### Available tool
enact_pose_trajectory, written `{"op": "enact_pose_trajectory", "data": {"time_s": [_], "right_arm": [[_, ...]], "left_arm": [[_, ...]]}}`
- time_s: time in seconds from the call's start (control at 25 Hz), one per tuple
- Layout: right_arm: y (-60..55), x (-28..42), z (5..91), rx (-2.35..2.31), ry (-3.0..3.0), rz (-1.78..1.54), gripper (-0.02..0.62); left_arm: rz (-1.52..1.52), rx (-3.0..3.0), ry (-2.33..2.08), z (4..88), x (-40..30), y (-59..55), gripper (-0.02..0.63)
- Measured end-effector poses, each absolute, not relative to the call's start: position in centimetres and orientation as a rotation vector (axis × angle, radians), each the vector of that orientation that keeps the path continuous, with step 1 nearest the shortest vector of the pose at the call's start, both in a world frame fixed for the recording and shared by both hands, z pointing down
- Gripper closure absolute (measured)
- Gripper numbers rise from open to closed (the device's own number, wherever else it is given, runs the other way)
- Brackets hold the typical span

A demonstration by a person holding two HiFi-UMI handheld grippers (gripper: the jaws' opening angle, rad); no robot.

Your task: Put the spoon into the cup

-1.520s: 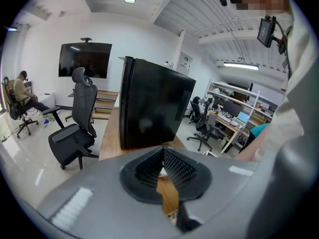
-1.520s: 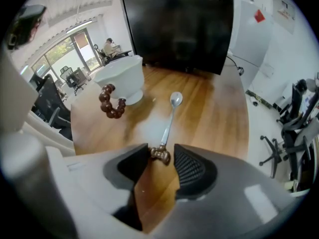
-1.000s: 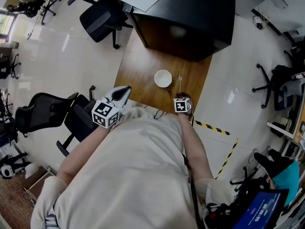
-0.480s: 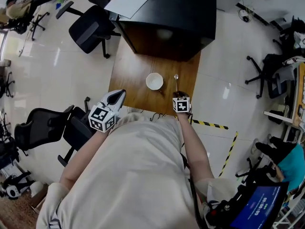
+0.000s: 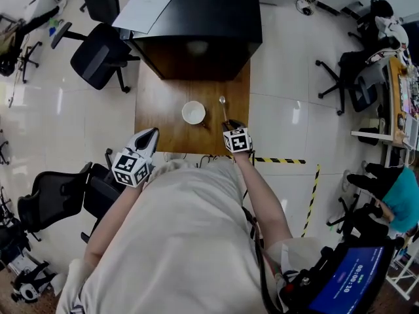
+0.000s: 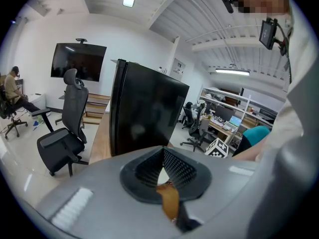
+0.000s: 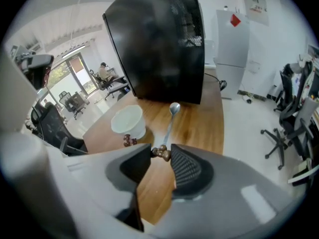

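- We see a wooden surface (image 5: 156,113) standing against a tall black cabinet (image 5: 203,18), with a white cup (image 5: 194,112) near its middle.
- The spoon (image 5: 224,106) lies just right of the cup and apart from it. Its bowl points toward the cabinet and its handle toward the person.
- The right gripper (image 5: 230,124) is at the near end of the spoon. In the right gripper view, we find the jaws of the right gripper (image 7: 160,152) clamped on the brown knob that ends the handle.
- From there the spoon (image 7: 169,121) runs forward over the surface (image 7: 199,126), with the cup (image 7: 128,120) to its left. We cannot tell whether its bowl touches the wood.
- The left gripper (image 5: 152,133) hangs off the near left corner of the surface, well apart from cup and spoon.
- In the left gripper view, the jaws of the left gripper (image 6: 163,151) meet at their tips with nothing between them, facing the cabinet (image 6: 144,113).
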State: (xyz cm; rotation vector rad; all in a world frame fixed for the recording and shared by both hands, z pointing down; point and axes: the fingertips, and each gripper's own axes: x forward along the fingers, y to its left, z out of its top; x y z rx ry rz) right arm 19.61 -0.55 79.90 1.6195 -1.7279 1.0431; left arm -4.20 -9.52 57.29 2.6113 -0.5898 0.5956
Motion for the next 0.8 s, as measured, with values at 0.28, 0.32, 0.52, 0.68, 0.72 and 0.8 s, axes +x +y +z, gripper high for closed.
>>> {"op": "enact_pose_trajectory", "data": {"time_s": [0.28, 0.32, 0.52, 0.68, 0.72, 0.8], "right_arm": [[-1.4, 19.3, 75.6, 1.62, -1.771, 1.001, 0.471], [-1.6, 19.2, 75.0, 1.62, -1.776, 0.997, 0.471], [-3.0, 18.1, 72.1, 1.616, -1.825, 0.975, 0.471], [-3.6, 18.3, 69.7, 1.631, -1.849, 0.955, 0.471], [-4.0, 18.0, 69.3, 1.631, -1.854, 0.95, 0.471], [-5.1, 17.0, 68.6, 1.612, -1.879, 0.944, 0.471]], "left_arm": [[0.568, 2.609, -0.566, 57.6, -4.0, -9.9, 0.606], [0.564, 2.609, -0.562, 57.6, -4.0, -10.1, 0.606], [0.553, 2.615, -0.564, 57.5, -4.4, -10.4, 0.606], [0.53, 2.622, -0.537, 57.5, -3.7, -10.5, 0.606], [0.526, 2.623, -0.533, 57.6, -3.9, -10.7, 0.606], [0.524, 2.618, -0.543, 57.8, -4.7, -11.2, 0.606]]}}
